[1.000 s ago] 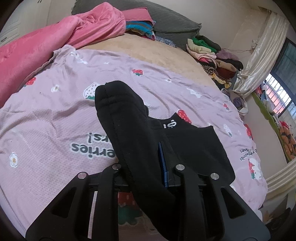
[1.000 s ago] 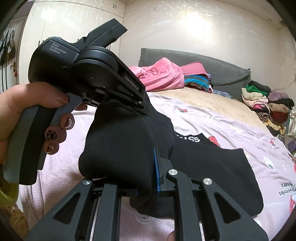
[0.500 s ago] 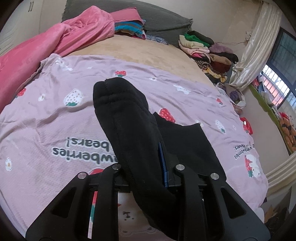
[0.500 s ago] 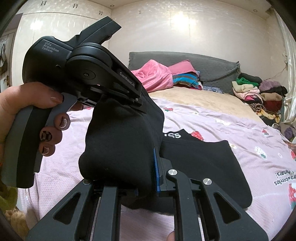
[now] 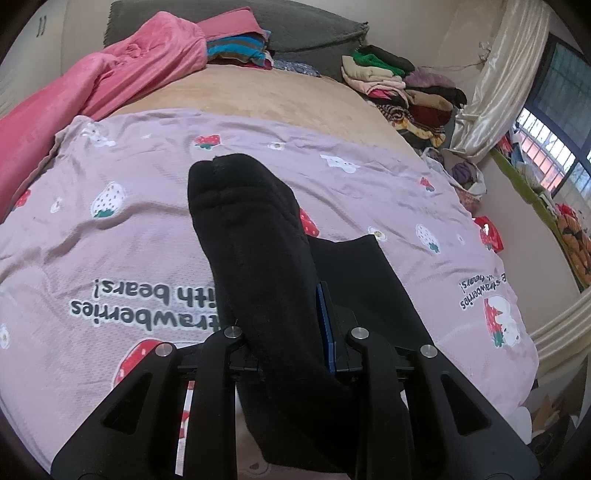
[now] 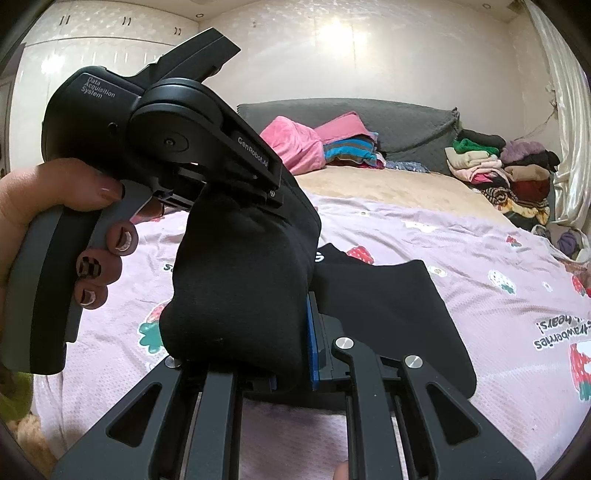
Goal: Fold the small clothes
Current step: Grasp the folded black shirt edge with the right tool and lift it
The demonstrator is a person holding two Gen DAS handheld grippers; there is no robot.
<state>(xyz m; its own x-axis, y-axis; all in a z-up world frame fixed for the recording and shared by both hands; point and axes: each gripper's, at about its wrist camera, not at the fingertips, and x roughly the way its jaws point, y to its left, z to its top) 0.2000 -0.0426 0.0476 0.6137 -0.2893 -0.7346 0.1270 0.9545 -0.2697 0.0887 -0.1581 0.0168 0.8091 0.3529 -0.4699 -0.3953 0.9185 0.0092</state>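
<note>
A black garment (image 5: 243, 236) is pinched in my left gripper (image 5: 291, 332), which is shut on a bunched edge that stands up between the fingers. The rest of the garment (image 5: 369, 288) lies flat on the lilac strawberry sheet (image 5: 129, 229). In the right wrist view my right gripper (image 6: 291, 350) is shut on the same lifted black fold (image 6: 240, 295). Just above it, a hand (image 6: 55, 199) holds the left gripper (image 6: 273, 192), clamped on the fold's top. The flat part (image 6: 388, 306) spreads to the right, its white print almost hidden.
A pink blanket (image 5: 110, 81) lies at the bed's far left. Folded clothes are stacked by the grey headboard (image 5: 303, 33) and in a pile (image 5: 402, 88) at the far right. A curtain (image 5: 491, 92) and window flank the bed's right edge.
Both grippers have carried the lifted black fold sideways over the flat part. The white print on the garment, plain before, is now covered in the left view and nearly hidden in the right.
</note>
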